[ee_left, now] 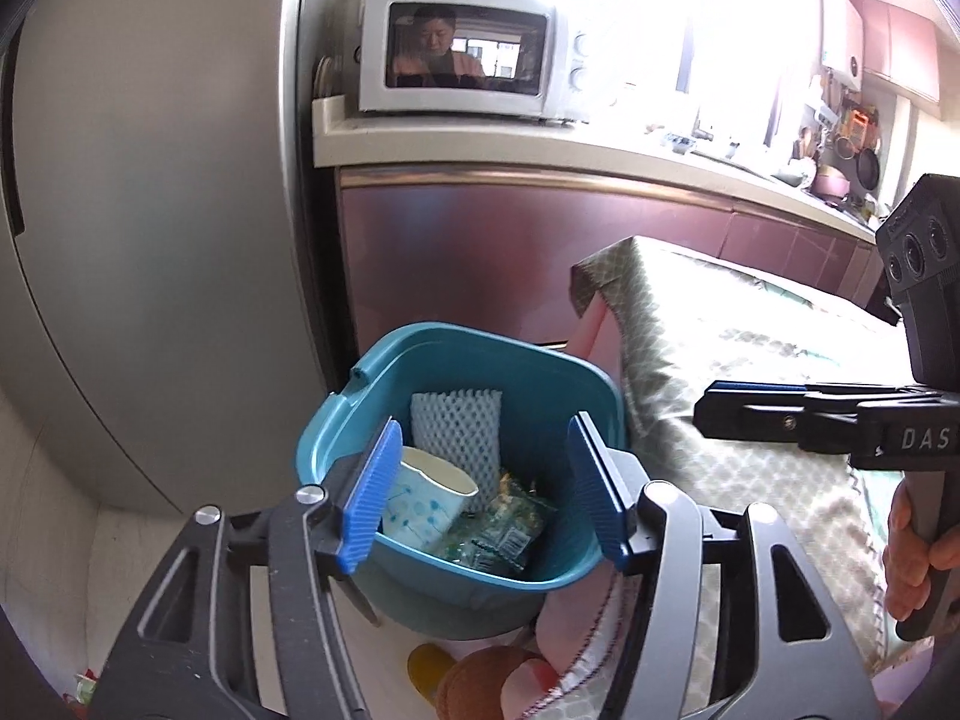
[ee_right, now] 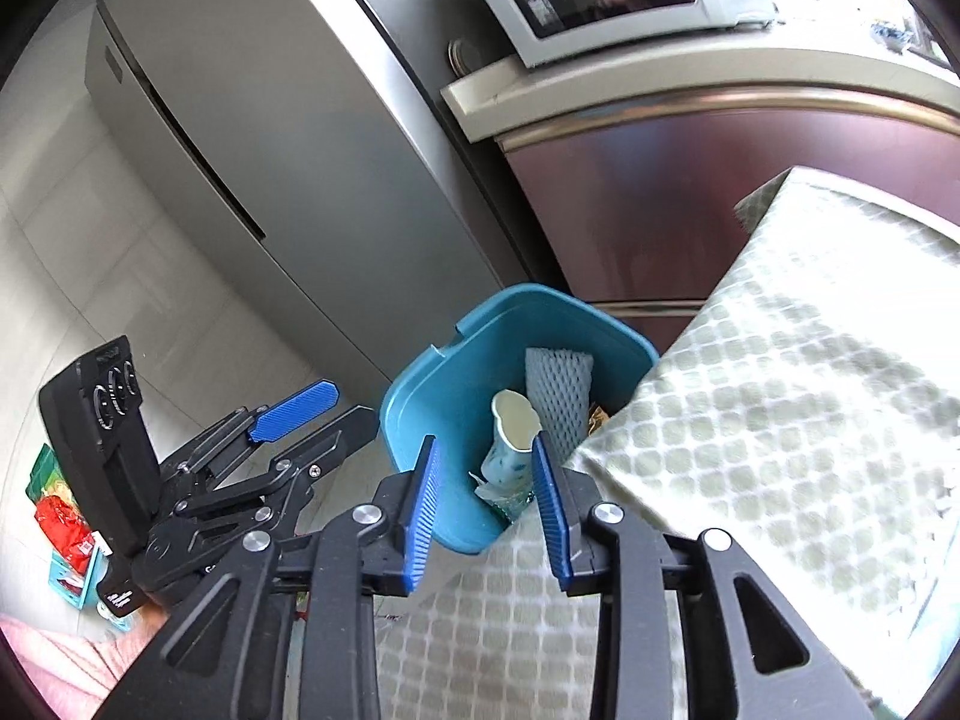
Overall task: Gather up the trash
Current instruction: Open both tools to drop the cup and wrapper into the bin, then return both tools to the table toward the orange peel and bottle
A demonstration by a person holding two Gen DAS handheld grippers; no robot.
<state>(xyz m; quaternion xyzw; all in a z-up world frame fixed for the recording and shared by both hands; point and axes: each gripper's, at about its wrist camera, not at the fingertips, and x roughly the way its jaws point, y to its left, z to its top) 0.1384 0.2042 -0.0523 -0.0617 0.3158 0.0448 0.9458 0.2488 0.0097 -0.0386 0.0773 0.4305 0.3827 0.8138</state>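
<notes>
Blue-padded fingers (ee_left: 367, 498) of the left gripper (ee_left: 483, 495) fill the lower part of the left wrist view, spread wide with nothing between them. Directly beyond them stands a teal bin (ee_left: 543, 585) on the floor, next to the cloth-covered counter (ee_left: 750, 372). Inside the bin lie a white foam net (ee_left: 459, 429), a paper cup (ee_left: 429, 507) with blue print tipped on its side, and a green wrapper (ee_left: 504, 531). At the right edge of this view the right gripper (ee_left: 720, 399) is seen side-on above the counter, held by a hand (ee_left: 918, 558); its opening cannot be judged from here. A microwave (ee_left: 462, 51) sits on a worktop behind, beside a grey fridge (ee_left: 150, 240). From the right wrist view, the right gripper (ee_right: 486, 510) shows its fingers (ee_right: 423, 516) parted and empty, above the counter (ee_right: 780, 390) edge. The bin (ee_right: 420, 396) lies just past the fingertips, with the cup (ee_right: 510, 444) and foam net (ee_right: 555, 387) visible inside. To the left, the left gripper (ee_right: 333, 411) hangs open over the floor, clear of the bin. Coloured packets (ee_right: 63, 525) lie on the floor at the far left.
</notes>
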